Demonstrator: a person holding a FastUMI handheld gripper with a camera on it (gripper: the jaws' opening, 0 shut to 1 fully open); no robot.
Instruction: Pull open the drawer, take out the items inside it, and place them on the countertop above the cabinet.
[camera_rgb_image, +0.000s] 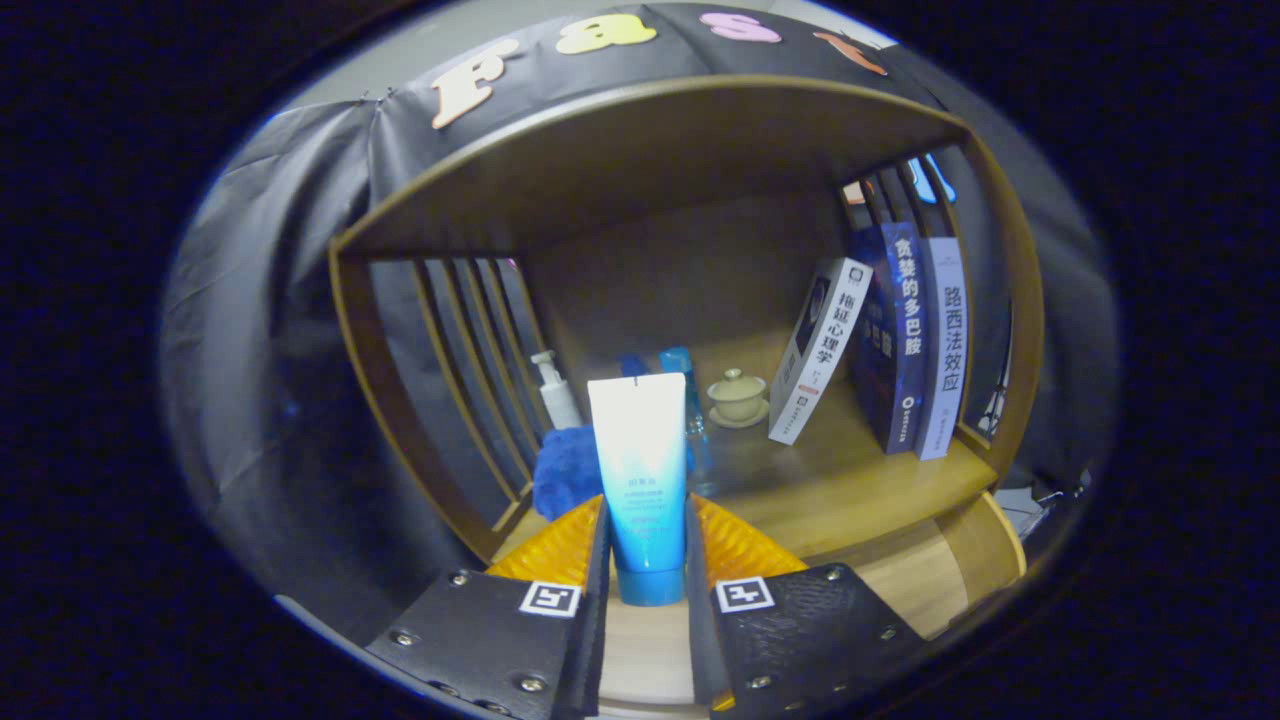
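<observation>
Placing step: gripper (645, 560) fingers were closed on the upright tube (641, 480), the countertop (850, 490) stretching toward 12 o'clock; next move, judged: lower and release

1. Leaning white book (820, 350): spine reads 拖延心理学;
2. Dark blue book (900, 340): 贪婪的多巴胺;
3. Pale book (948, 345): 路西法效应;
4. Tube (642, 470): print too small to read;
5. Claw (646, 575) fingers: square coded markers.
</observation>
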